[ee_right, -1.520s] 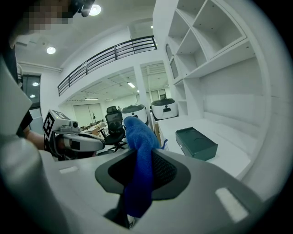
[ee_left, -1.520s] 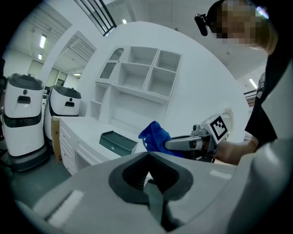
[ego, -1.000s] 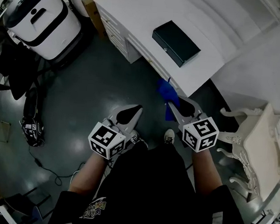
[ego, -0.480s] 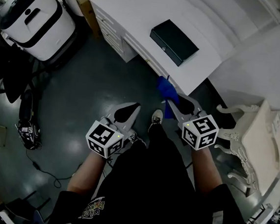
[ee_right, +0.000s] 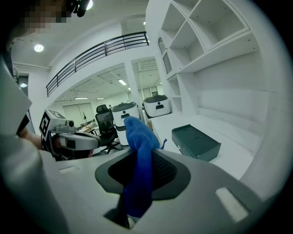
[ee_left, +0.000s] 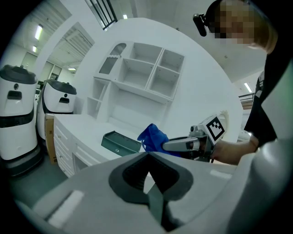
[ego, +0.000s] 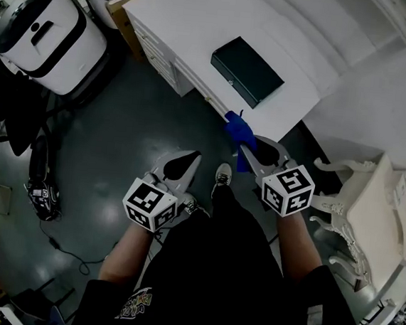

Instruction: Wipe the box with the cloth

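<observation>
A dark green box (ego: 247,71) lies flat on the white desk (ego: 202,22); it also shows in the left gripper view as the box (ee_left: 120,142) and in the right gripper view as the box (ee_right: 196,141). My right gripper (ego: 243,142) is shut on a blue cloth (ego: 239,132), which hangs at the desk's near edge, short of the box. The cloth (ee_right: 139,160) sticks up and out between the jaws. My left gripper (ego: 191,157) is lower and to the left over the floor, shut with nothing in it. From the left gripper (ee_left: 147,156), the cloth (ee_left: 153,136) shows beside the box.
The desk has drawers (ego: 160,54) on its front. White robots (ego: 44,29) stand at the left. An ornate white chair (ego: 370,203) is at the right. A cable and a device (ego: 41,191) lie on the dark floor. Open white shelves (ee_left: 142,77) rise behind the desk.
The person has stepped toward the desk. The right gripper with the cloth has moved up to the desk's edge, nearer the box. The left gripper has kept its pose.
</observation>
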{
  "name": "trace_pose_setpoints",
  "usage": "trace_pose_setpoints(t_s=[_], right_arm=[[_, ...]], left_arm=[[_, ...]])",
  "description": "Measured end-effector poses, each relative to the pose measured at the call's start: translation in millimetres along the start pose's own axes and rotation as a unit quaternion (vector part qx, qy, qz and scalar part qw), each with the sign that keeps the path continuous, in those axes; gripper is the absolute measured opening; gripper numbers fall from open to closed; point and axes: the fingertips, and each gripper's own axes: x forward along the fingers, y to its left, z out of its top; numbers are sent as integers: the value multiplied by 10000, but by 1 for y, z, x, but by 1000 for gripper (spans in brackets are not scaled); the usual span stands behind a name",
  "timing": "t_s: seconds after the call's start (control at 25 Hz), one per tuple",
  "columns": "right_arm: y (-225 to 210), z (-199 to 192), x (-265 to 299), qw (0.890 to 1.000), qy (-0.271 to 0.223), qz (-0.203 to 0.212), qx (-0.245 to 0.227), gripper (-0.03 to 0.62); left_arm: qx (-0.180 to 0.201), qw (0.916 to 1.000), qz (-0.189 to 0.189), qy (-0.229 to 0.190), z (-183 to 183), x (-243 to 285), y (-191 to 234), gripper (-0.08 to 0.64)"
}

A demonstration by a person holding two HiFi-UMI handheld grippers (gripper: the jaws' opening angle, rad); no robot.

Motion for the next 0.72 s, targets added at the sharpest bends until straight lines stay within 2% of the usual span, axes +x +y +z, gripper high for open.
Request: trace_pose_setpoints(t_s=[0.72], right_arm=[[-114,6,28,9991,315,-95,261,117]], left_arm=[[-112,9997,-65,225,24,107,19,0]])
